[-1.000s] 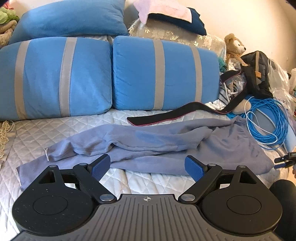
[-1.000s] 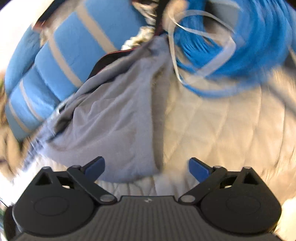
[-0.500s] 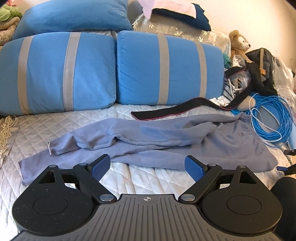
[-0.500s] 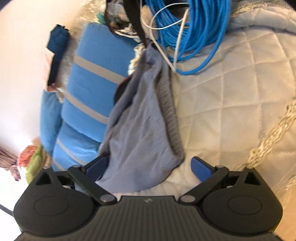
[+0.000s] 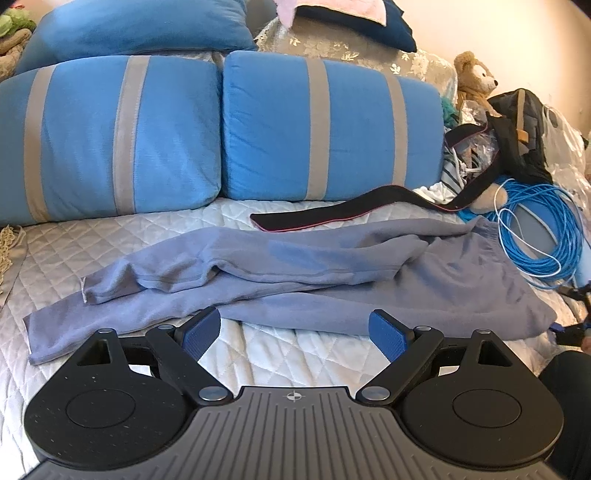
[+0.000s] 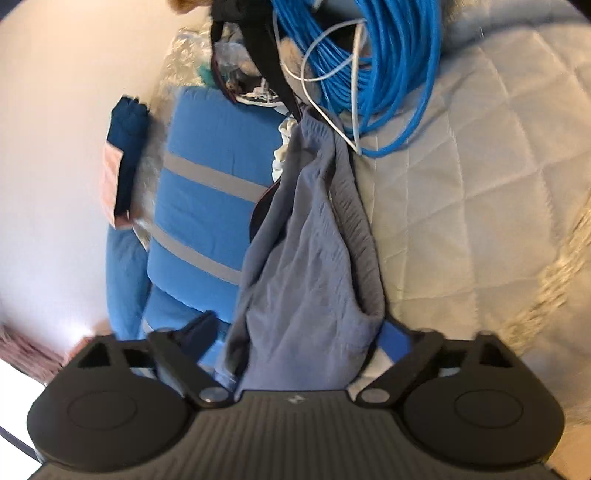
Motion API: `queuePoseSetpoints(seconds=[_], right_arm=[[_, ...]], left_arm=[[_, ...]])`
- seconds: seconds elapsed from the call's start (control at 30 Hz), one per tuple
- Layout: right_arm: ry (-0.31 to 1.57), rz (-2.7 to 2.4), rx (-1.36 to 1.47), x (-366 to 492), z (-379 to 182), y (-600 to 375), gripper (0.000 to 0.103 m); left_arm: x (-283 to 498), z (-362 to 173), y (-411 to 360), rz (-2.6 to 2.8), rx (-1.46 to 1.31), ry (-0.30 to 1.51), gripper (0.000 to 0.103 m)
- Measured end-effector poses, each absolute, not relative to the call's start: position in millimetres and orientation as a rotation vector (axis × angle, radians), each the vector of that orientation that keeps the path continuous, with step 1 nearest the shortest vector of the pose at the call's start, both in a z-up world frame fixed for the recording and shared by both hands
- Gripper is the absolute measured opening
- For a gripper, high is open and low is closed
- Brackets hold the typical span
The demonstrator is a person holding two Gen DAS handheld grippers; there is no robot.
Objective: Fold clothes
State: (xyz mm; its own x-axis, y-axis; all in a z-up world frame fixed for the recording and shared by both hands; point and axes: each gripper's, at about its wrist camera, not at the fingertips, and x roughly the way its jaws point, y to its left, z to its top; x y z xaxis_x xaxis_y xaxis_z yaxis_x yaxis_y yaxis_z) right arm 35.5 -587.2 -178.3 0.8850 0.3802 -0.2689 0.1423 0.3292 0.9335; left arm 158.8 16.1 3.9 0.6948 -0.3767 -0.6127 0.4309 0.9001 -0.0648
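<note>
The left claw [image 5: 294, 334] hovers with its jaws wide apart, while the right claw [image 6: 301, 341] is closing

grey-blue sweatpants [image 5: 295, 273] lie crumpled lengthwise across the quilted bed, legs overlapping.

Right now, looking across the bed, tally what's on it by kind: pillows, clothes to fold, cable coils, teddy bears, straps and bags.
Blue pillows: 3, two striped and one plain on top
Grey trousers: 1
Blue cable coil: 1
Teddy bear: 1
Black strap: 1
Black bag: 1
Total: 8
</note>
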Motion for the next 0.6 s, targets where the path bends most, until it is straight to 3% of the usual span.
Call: queuePoseSetpoints(seconds=[0.13,0.17,0.2,0.27,0.6], right_arm=[[0.516,0.105,1.157,50.7,-177.5,-574.0,0.057],[0.519,0.086,1.153,52.6,-177.8,-572.9,0.048],[0.525,0.06,1.16,54.1,-178.7,-573.1,0.031],[0.536,0.025,1.185,54.1,-182.8,-575.9,0.012],[0.605,-0.102,1.046,54.2,-153.6,-585.7,0.009]], left_arm=[[157.5,11.0,6.5,-0.482,0.118,0.661,0.088],[157.8,13.0,4.0,-0.489,0.128,0.659,0.088],[158.8,14.6,1.6,-0.491,0.137,0.657,0.088],[162.0,18.1,-2.3,-0.491,0.143,0.655,0.088],[166.9,28.9,-5.6,-0.461,0.121,0.63,0.088]])
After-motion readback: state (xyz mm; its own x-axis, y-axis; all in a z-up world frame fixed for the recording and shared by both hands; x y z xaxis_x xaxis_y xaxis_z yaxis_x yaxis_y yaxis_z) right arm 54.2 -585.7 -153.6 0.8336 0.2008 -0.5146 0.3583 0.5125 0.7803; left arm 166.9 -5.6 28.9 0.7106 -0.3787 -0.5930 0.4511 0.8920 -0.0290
